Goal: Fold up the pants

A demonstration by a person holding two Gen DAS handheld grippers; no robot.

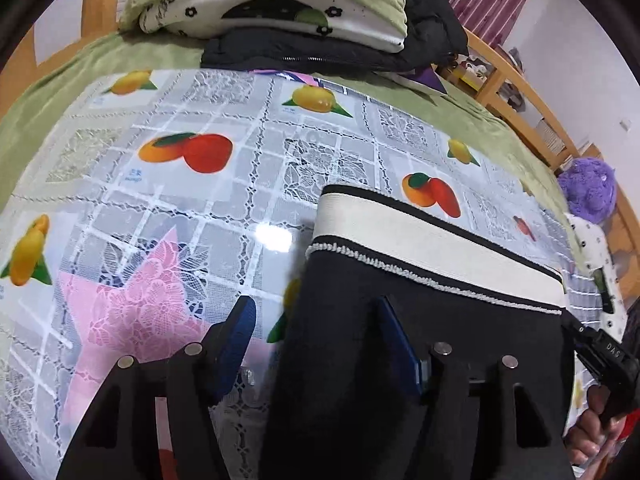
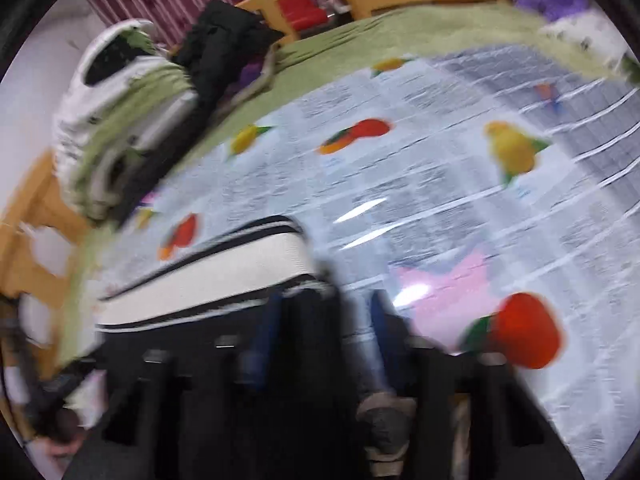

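Black pants with a wide white waistband lie on the fruit-print plastic cloth. My left gripper is open, its blue-padded fingers straddling the left edge of the pants just below the waistband. In the blurred right wrist view, the same pants and waistband sit at lower left. My right gripper is open, its fingers spread around the right edge of the black fabric. The right gripper's body shows at the left view's right edge.
A folded green and white quilt and a black jacket are stacked at the far side of the green bed sheet. A wooden bed frame and a purple plush are at the right. A pink star shape shows under the cloth.
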